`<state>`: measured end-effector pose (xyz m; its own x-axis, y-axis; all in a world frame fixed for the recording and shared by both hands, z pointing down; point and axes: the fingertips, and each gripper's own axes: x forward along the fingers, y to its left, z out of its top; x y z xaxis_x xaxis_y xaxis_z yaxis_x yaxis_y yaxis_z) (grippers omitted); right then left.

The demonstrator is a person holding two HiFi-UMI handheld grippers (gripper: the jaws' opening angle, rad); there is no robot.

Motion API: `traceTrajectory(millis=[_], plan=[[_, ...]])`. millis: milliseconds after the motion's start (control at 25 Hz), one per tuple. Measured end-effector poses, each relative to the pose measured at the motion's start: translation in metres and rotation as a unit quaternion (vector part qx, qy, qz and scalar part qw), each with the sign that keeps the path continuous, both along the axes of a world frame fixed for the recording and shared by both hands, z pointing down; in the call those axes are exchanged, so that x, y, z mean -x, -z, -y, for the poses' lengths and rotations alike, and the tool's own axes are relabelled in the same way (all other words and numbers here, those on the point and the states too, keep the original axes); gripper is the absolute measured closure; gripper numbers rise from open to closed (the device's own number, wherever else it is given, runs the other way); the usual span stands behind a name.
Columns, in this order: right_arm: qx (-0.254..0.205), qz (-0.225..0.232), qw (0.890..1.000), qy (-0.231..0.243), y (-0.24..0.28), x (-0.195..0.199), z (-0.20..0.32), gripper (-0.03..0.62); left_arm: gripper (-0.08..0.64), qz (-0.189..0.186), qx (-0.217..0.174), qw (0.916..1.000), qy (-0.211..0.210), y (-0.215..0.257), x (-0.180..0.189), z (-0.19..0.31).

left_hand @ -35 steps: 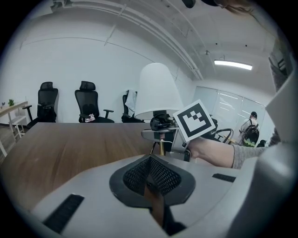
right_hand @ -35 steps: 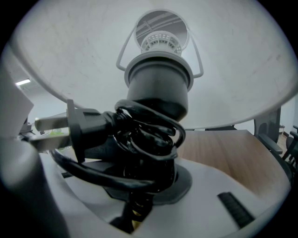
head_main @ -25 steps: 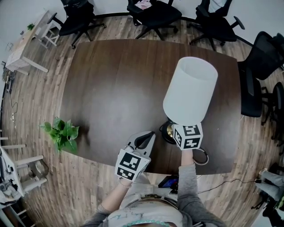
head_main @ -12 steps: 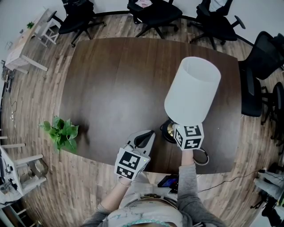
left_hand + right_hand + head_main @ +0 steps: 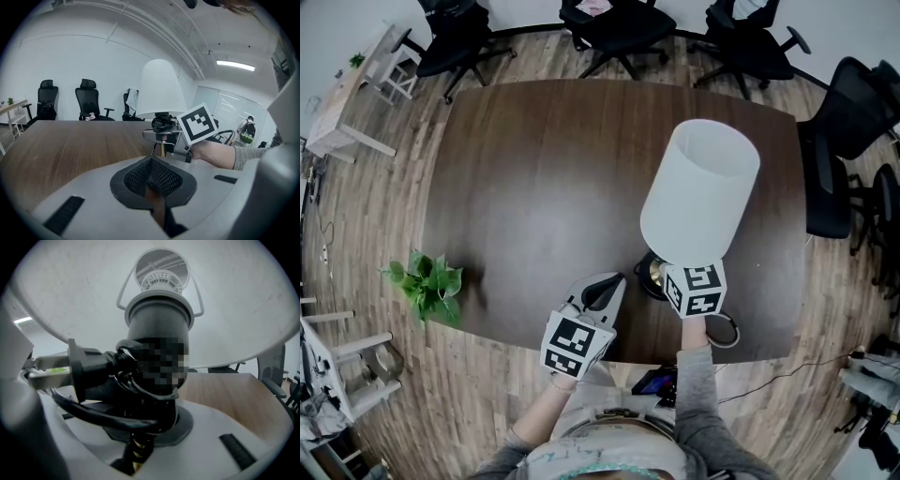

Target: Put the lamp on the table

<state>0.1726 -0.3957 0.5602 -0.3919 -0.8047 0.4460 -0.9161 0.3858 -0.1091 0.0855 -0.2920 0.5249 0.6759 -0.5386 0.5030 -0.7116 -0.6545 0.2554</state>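
While right claw [image 5: 664, 278] clamps lamp [image 5: 698, 192] stem at table [image 5: 534, 169] edge, left claw [image 5: 612, 284] sits clenched, empty.

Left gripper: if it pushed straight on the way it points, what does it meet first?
Probably the lamp near its base; tilted downward, the left gripper may touch the table first. Depth is unclear.

Worktop [image 5: 534, 169]: upper, left and centre of the frame lie open for passage. Obstacles: lamp [image 5: 698, 192], right of centre, wide shade overhanging the surface; leafy plant [image 5: 427, 284] at the lower-left edge; office chairs [image 5: 619, 23] crowding the top and right sides.
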Motion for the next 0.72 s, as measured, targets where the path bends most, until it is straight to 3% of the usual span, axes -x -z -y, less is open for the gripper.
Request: traceTrajectory(millis=[320, 720], plan=[[-0.008, -0.001, 1.0, -0.002, 0.002, 0.002, -0.009, 0.534, 0.549, -0.034, -0.004, 0.9994, -0.012, 0.023, -0.008, 0.001], [-0.001, 0.01, 1.0, -0.002, -0.002, -0.005, -0.017, 0.534, 0.549, -0.028, -0.002, 0.9988, -0.04, 0.019, -0.022, -0.003]])
